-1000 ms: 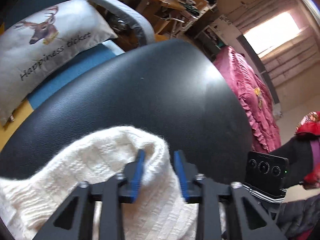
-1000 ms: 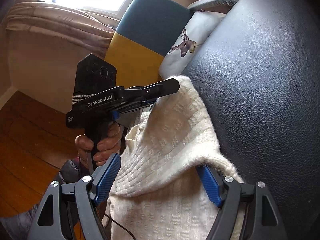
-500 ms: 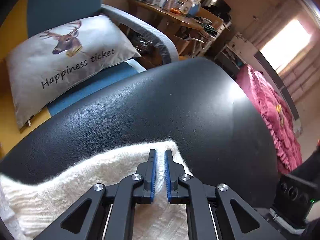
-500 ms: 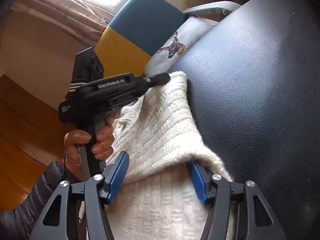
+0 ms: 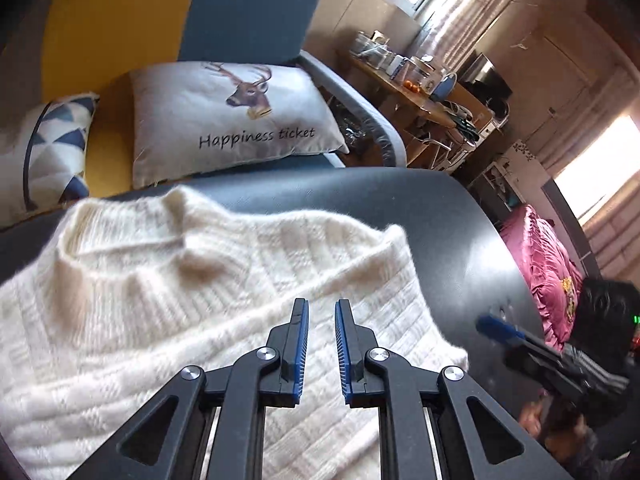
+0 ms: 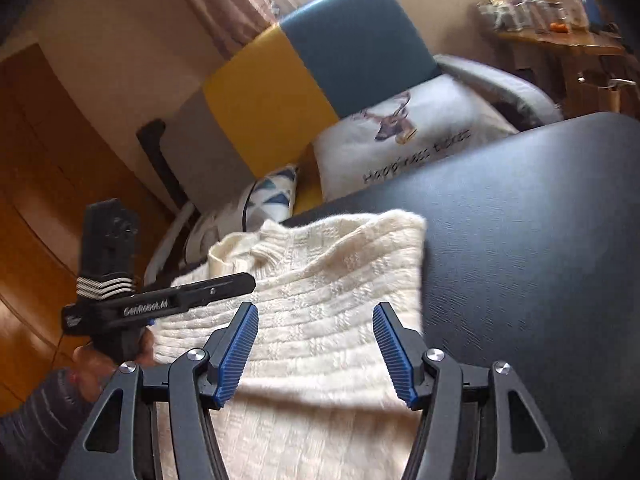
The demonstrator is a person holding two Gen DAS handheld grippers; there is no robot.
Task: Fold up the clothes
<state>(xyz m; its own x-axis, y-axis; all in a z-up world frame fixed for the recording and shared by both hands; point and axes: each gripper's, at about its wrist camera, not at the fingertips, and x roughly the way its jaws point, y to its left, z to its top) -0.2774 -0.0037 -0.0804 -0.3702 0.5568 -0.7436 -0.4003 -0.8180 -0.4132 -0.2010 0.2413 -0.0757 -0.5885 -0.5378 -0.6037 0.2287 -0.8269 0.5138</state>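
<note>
A cream knitted sweater (image 5: 168,304) lies on a black leather surface (image 5: 400,204), collar towards the sofa. My left gripper (image 5: 321,308) hovers just above the sweater with its jaws slightly apart and nothing between them. It shows from the side in the right wrist view (image 6: 224,288), over the sweater's (image 6: 320,280) left part. My right gripper (image 6: 316,316) is wide open and empty above the sweater's near right part. It appears blurred at the right edge of the left wrist view (image 5: 496,326), beside the sweater.
Behind the black surface (image 6: 540,240) stands a yellow and blue sofa (image 5: 248,12) with a deer cushion (image 5: 232,116) and a triangle-pattern cushion (image 5: 44,152). A cluttered wooden table (image 5: 412,84) is at the back right. A pink bedspread (image 5: 548,268) lies to the right.
My left gripper was shut on the sweater's edge, has let it go and drawn back. The sweater now lies spread flat. My right gripper has lifted off the cloth, still open.
</note>
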